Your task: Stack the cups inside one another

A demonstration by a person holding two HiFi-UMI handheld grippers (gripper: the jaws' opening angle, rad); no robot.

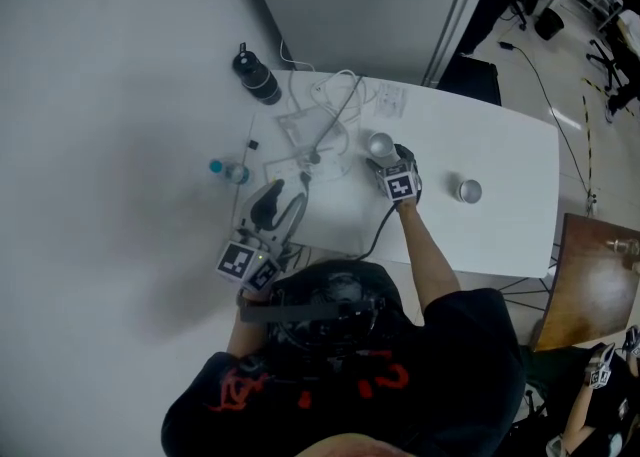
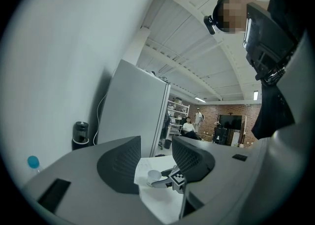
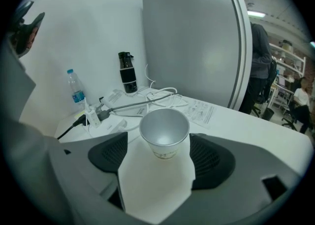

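A silver-lined paper cup (image 3: 165,133) stands upright on the white table (image 1: 500,145), between the jaws of my right gripper (image 3: 158,144). The jaws stand wide, with a gap on the left side, and neither pad visibly presses the cup. In the head view this cup (image 1: 380,145) sits just ahead of the right gripper (image 1: 388,163). A second cup (image 1: 469,190) stands alone to its right. My left gripper (image 1: 280,195) hovers at the table's near-left edge, open with nothing in it. In the left gripper view the left gripper (image 2: 155,157) looks across at the first cup (image 2: 154,175).
A black bottle (image 1: 257,77) and a water bottle with a blue cap (image 1: 228,171) stand at the table's left side. Cables and a power strip (image 1: 320,135) lie behind the cup, beside a printed sheet (image 1: 390,98). A grey partition (image 3: 197,37) rises behind the table.
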